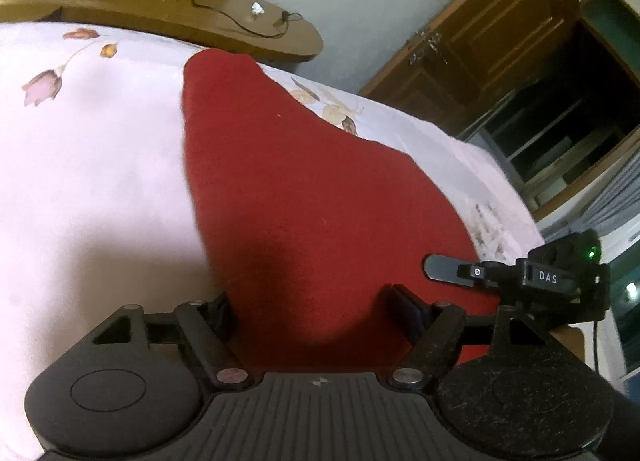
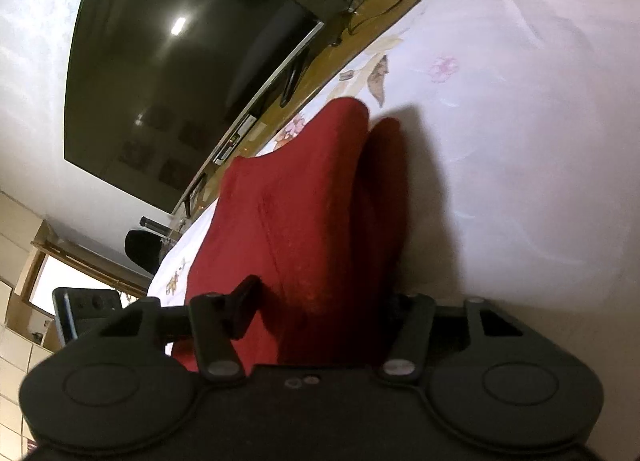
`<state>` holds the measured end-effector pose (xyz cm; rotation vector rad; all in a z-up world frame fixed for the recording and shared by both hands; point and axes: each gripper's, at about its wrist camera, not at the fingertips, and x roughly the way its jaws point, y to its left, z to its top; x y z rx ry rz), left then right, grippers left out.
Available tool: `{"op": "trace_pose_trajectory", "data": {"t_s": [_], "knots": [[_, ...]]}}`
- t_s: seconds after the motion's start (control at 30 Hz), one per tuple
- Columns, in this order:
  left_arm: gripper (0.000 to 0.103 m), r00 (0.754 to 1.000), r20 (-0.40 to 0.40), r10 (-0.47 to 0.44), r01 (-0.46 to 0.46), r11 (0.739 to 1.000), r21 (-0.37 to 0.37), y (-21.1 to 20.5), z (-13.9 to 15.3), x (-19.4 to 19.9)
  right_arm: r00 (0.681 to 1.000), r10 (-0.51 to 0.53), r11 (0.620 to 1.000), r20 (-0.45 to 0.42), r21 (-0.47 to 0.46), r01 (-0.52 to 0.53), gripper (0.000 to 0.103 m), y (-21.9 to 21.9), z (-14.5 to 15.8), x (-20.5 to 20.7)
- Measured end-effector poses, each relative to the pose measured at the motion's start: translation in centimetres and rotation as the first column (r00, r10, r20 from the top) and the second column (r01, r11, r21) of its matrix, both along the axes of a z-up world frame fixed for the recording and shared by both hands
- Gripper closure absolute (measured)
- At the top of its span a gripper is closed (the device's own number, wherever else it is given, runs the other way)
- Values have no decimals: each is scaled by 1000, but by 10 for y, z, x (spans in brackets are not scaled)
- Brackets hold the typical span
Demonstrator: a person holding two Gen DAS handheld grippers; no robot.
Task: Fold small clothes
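A small red garment [image 1: 304, 189] lies on a white flowered bedsheet [image 1: 92, 181]. In the left wrist view my left gripper [image 1: 316, 309] stands wide open with the near edge of the red cloth between its fingers. The right gripper [image 1: 448, 269] shows at the garment's right edge. In the right wrist view the red garment [image 2: 296, 213] is lifted into a fold, with a darker layer behind. My right gripper [image 2: 320, 301] has the cloth between its fingers; the tips are hidden by fabric.
A wooden TV stand [image 1: 224, 17] with cables runs along the far side of the bed. A large dark TV [image 2: 176, 69] stands on it. A wooden cabinet [image 1: 500, 45] stands at the right. The bedsheet [image 2: 520, 141] spreads to the right.
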<state>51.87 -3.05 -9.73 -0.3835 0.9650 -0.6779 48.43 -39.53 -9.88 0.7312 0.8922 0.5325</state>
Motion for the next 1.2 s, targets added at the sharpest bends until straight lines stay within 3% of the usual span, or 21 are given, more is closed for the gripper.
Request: {"op": "trace_pose_trajectory", "data": {"t_s": [0.23, 0.37, 0.67, 0.8, 1.0, 1.13, 1.2], "knots": [[43, 999, 30, 21, -21, 1000, 16, -2, 5, -4, 999, 16, 999, 38, -28, -15, 60, 7, 3, -7], [59, 999, 43, 18, -17, 999, -34, 9, 14, -6, 998, 17, 999, 68, -36, -15, 62, 12, 13, -9], [61, 997, 83, -4, 12, 996, -91, 40, 39, -27, 992, 14, 998, 126, -60, -7, 63, 43, 51, -27], [61, 995, 100, 18, -5, 992, -126, 82, 56, -43, 988, 31, 999, 151, -48, -24, 63, 70, 70, -34], [61, 994, 85, 63, -55, 994, -95, 180, 74, -68, 984, 82, 996, 157, 32, -88, 63, 149, 78, -35], [61, 992, 33, 123, -121, 991, -58, 253, 64, -81, 986, 119, 988, 113, 89, -129, 62, 215, 62, -26], [60, 983, -26, 182, -183, 983, -27, 294, 41, -83, 990, 135, 986, 50, 92, -139, 61, 251, 45, -14]]}}
